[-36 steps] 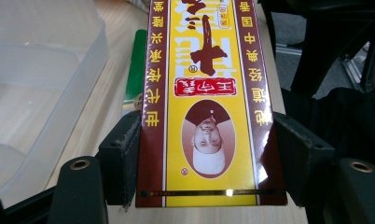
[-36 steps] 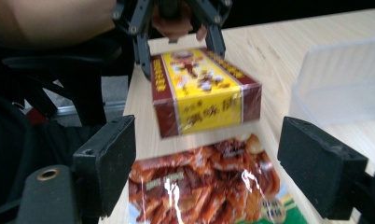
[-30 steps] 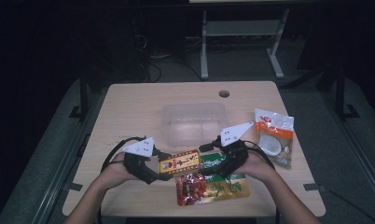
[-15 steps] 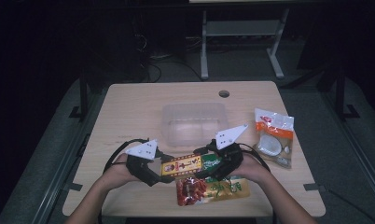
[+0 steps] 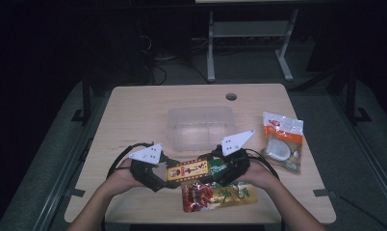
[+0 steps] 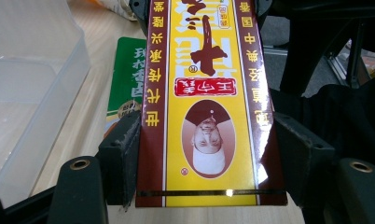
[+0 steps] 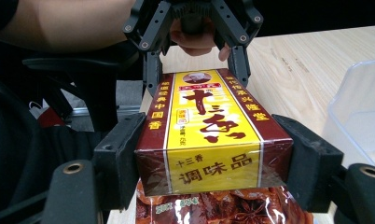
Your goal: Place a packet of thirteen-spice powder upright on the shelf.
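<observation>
holding a yellow-and-maroon spice box [image 5: 187,169] between them, the left gripper [image 5: 155,174] and the right gripper [image 5: 219,169] each pinch one end of it near the table's near edge. in the left gripper view the box [image 6: 206,102] sits between both jaws, its sides touching the pads. in the right gripper view the opposite end [image 7: 213,142] is clamped the same way, with the other gripper visible at the far end.

the box's long axis runs left to right across the table, joining the two grippers end to end. it appears lifted off the wooden table [image 5: 134,115], just above a red-and-green snack packet [image 5: 219,196] lying flat below it.

the clear plastic container [image 5: 199,126] stands empty just beyond the box, on the far side from the person. its long side lies parallel to the box's axis. judgement: a forward carry by both hands together would likely place the box over it. a white-and-orange packet [image 5: 282,140] rests well to the right.
</observation>
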### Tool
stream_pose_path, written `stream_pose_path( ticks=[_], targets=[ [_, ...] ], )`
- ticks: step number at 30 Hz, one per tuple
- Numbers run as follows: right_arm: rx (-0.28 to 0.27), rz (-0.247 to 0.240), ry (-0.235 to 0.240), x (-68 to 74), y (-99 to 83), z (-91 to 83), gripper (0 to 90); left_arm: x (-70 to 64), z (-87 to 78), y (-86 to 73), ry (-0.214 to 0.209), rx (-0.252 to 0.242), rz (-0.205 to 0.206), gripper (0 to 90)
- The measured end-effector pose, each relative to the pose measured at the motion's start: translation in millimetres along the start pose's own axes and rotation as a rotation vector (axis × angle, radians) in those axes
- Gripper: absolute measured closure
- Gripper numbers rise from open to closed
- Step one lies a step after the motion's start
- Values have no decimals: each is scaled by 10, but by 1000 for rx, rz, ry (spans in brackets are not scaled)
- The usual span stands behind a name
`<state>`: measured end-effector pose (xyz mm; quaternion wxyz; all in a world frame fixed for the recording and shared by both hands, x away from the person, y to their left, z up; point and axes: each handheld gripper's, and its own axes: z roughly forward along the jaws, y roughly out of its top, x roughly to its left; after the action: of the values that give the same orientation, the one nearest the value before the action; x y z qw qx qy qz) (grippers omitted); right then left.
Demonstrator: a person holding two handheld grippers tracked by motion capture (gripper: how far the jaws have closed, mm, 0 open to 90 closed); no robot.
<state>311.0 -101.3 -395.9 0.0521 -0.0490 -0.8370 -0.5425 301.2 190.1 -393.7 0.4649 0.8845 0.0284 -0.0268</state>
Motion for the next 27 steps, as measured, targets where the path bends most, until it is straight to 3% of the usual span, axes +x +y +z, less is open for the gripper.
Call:
stream_pose_path(
  ticks=[9,20,27],
  targets=[
    [12,-10,3,21,4,-4,312,12,13,-8,-23,2,-4,317],
    [46,17,22,0,10,-9,322,25,67,-21,-39,24,-13,304],
    [68,7,3,3,31,-25,323,29,-8,-52,3,21,-39,207]
  ],
)
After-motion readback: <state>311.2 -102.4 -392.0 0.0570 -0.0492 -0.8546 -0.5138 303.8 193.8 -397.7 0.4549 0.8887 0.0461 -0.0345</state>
